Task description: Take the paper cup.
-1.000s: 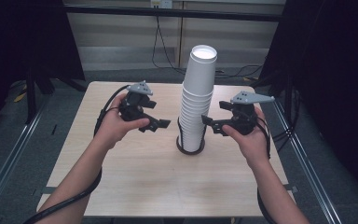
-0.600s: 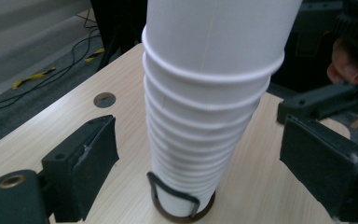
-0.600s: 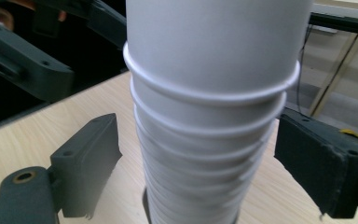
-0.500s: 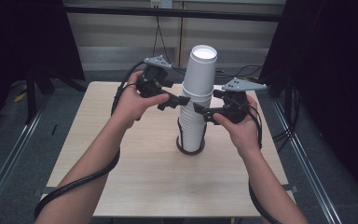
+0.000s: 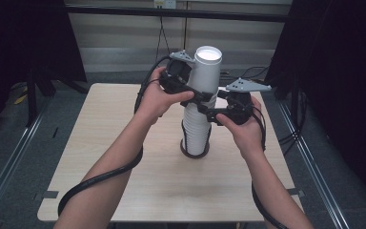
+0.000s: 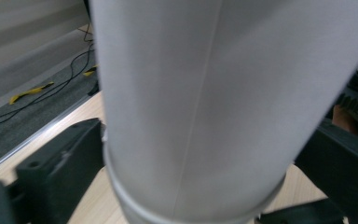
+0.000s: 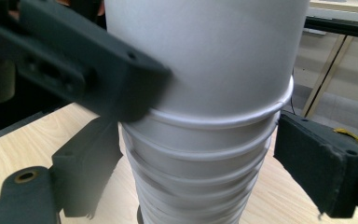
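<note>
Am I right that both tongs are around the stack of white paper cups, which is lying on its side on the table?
Not quite. The left tongs and right tongs are indeed around the stack of white paper cups, but it stands upright on the table, base in a dark ring, not on its side. The high view shows this.

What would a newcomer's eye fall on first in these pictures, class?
First comes the tall stack of white paper cups, standing upside down on a dark ring near the middle of the wooden table. Next come the left gripper and right gripper, each with its jaws either side of the stack's upper part.
</note>
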`<control>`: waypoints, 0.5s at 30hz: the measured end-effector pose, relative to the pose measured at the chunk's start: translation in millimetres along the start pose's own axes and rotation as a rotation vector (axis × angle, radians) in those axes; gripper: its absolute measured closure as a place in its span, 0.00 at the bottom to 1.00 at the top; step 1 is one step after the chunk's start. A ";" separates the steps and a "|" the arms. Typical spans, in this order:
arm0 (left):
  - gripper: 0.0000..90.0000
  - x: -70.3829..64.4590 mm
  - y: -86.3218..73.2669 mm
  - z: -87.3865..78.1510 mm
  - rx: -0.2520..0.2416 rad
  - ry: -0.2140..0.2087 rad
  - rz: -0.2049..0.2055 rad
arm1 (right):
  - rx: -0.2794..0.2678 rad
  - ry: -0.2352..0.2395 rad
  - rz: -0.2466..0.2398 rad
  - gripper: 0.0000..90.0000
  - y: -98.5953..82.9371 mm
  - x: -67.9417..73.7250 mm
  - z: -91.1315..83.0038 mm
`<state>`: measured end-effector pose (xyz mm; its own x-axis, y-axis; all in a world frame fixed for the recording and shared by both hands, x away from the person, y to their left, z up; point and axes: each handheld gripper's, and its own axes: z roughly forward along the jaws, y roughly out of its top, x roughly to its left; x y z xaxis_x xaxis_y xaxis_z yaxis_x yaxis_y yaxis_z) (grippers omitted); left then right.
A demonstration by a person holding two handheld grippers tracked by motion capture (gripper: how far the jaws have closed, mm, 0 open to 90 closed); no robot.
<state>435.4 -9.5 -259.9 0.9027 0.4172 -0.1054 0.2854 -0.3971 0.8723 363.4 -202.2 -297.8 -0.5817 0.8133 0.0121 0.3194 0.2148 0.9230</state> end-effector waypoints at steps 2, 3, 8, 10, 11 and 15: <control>0.00 0.7 -1.8 5.2 -0.005 0.000 -0.014 | -0.003 -0.001 0.006 0.16 0.1 0.0 0.3; 0.00 1.5 -3.2 7.8 -0.006 -0.001 -0.019 | -0.005 -0.004 0.006 0.15 0.2 0.7 1.2; 0.04 0.4 -2.3 9.8 -0.015 0.019 -0.016 | 0.001 -0.013 -0.001 0.14 0.9 1.9 2.6; 0.05 -1.6 -1.0 10.2 -0.009 0.034 -0.022 | 0.000 -0.013 0.000 0.14 0.8 1.5 3.1; 0.05 -1.8 -0.7 9.9 -0.005 0.038 -0.022 | -0.002 -0.012 0.005 0.14 0.7 1.7 3.6; 0.06 -3.2 0.6 8.9 -0.025 0.044 -0.026 | 0.001 -0.020 -0.005 0.14 0.9 2.6 4.1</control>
<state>435.5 -18.4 -263.3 0.8798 0.4632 -0.1072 0.2996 -0.3651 0.8815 365.2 -197.6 -298.5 -0.5680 0.8230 -0.0008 0.3173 0.2199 0.9225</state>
